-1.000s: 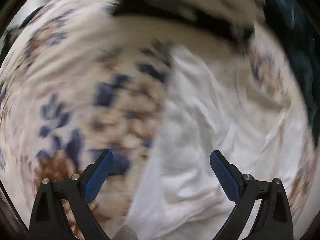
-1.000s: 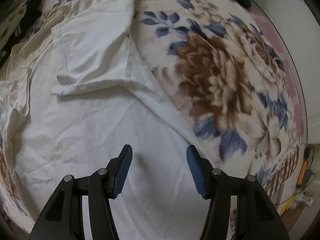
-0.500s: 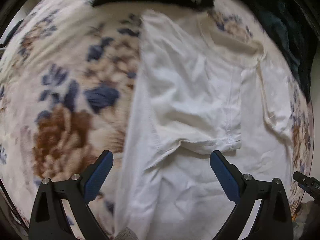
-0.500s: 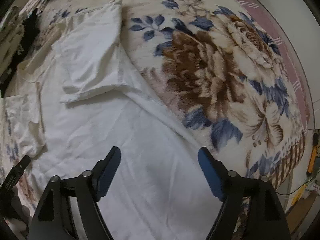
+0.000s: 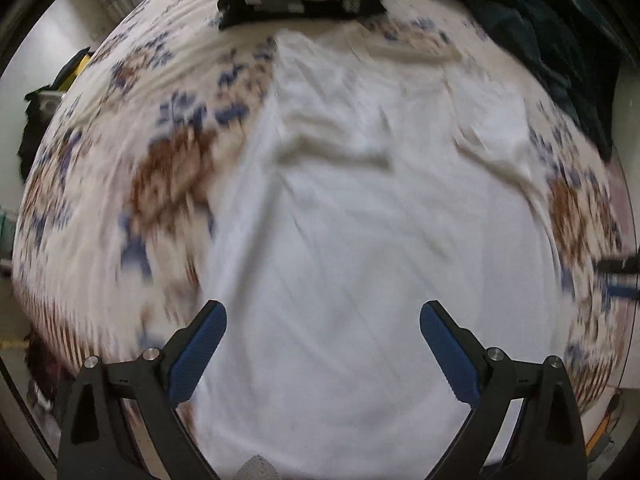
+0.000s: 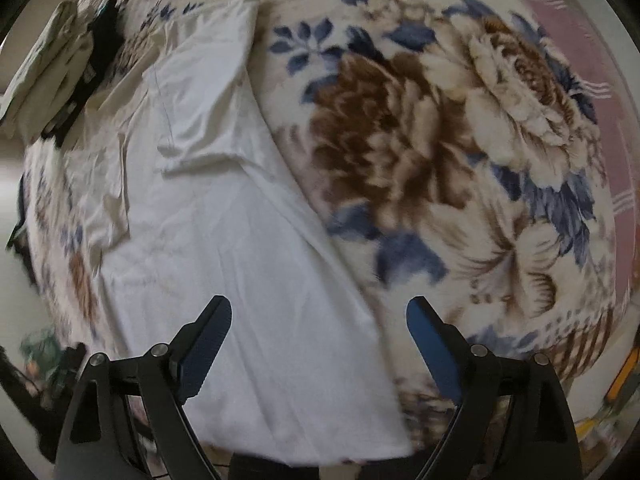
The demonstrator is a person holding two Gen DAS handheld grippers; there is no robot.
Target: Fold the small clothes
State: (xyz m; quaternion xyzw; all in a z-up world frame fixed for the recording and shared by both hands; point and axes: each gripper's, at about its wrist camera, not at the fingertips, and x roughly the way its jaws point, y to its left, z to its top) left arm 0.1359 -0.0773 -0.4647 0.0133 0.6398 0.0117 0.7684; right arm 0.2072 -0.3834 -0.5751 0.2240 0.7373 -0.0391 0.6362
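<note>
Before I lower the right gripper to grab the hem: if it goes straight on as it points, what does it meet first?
Most likely the white shirt, near its right edge. The open right gripper straddles that edge, so one finger may land on the floral blanket. Depth is unclear.

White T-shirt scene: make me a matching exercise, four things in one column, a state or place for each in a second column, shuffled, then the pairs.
Things
1. white T-shirt
2. floral blanket
3. folded-in sleeve
4. left gripper

States or places
A. open, holding nothing
B. lies under the shirt
C. spread flat on the bed
D. turned in over the shirt's body

Pairs: 1-C, 2-B, 3-D, 4-A
</note>
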